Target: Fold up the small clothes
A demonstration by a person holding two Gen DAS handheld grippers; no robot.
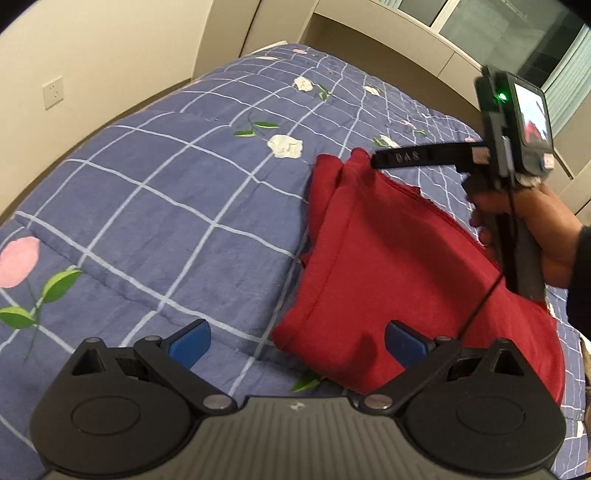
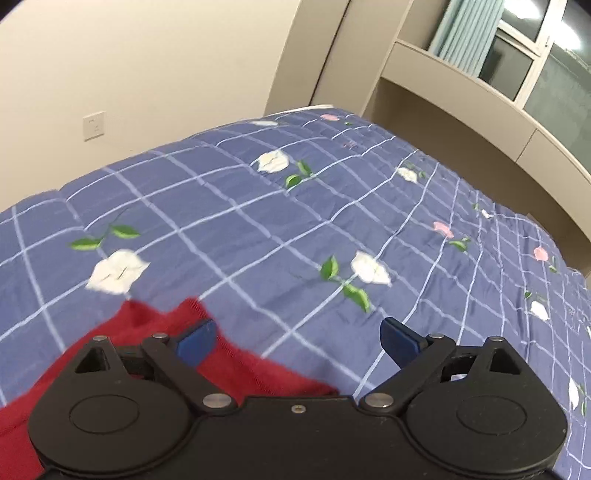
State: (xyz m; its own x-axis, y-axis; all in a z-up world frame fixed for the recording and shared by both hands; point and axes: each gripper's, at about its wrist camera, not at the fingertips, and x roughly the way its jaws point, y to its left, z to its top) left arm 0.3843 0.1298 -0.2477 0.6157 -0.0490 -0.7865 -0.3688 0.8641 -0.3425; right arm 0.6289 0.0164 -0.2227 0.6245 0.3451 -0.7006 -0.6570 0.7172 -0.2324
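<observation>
A red garment (image 1: 388, 266) lies folded on the blue checked quilt (image 1: 155, 206). My left gripper (image 1: 297, 341) is open and empty, hovering over the garment's near left corner. The right gripper's fingers (image 1: 406, 157) reach in from the right above the garment's far edge, held by a hand. In the right wrist view the right gripper (image 2: 299, 341) is open and empty, with the red garment (image 2: 243, 365) under its left finger and the quilt (image 2: 295, 221) beyond.
The bed runs to a beige wall with a socket (image 1: 53, 92) on the left. A built-in cabinet and shelf (image 2: 461, 122) stand along the far right, with a window and curtain (image 2: 469, 33) above.
</observation>
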